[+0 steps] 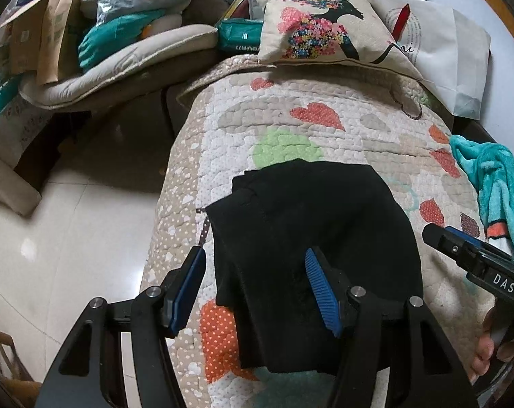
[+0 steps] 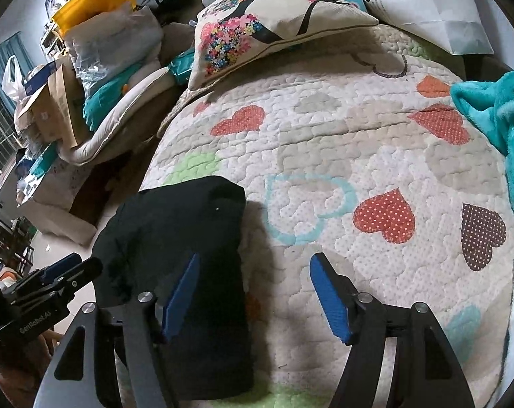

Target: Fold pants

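Messy room, with shiny pale floor (image 1: 70,221) down on the left side. Over the bed, a big quilt (image 1: 290,102) with hearts on it. At the far edge of the quilt, a flowery cushion (image 1: 318,27). Along the right edge, a fluffy teal blanket (image 1: 494,176), well away from the work.

Close to the left edge of the quilt and near its front edge, black pants (image 1: 307,210), already folded into a short, thick stack with a lumpy top layer.

Above the stack, left gripper (image 1: 255,290) spread open, pinching nothing: one blue pad over bare quilt by the left edge, the other over the black cloth. Beside it, right gripper (image 2: 253,297) spread open too and empty: one pad over the right side of the pants, the other over bare quilt.

Could go wrong from here:
- Might push the stack off the left edge onto the floor, being so near it.
- Might grab only the top layer and pull the fold apart.
- Might pinch the quilt along with the pants, with one pad of each gripper over the quilt.
- Might bump the two grippers together, being so close.
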The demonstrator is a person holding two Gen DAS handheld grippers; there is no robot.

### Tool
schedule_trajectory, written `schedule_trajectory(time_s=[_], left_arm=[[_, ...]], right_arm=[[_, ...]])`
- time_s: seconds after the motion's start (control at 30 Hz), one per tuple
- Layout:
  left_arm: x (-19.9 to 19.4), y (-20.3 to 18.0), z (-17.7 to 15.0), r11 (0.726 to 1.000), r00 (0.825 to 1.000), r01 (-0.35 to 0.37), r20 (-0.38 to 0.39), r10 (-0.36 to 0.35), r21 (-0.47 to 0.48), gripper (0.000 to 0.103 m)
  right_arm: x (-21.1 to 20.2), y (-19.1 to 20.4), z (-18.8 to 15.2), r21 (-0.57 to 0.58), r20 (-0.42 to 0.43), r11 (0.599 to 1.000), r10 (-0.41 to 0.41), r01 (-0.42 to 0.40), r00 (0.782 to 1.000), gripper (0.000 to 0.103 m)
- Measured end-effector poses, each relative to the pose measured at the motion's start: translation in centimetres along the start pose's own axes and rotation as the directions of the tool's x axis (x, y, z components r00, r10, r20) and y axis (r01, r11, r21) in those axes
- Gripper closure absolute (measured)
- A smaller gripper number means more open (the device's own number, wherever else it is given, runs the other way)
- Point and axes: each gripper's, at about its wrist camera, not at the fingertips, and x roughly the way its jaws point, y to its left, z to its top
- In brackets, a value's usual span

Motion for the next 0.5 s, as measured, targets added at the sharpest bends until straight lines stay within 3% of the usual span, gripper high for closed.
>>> schedule_trajectory(time_s=[0.5], left_arm=[[0.72, 0.25, -0.25, 0.999, 0.999, 0.018, -0.044, -0.019, -0.028, 0.043]], right_arm=[[0.39, -0.26, -0.03, 0.009, -0.009, 1.0, 0.005, -0.004, 1.0, 0.028]])
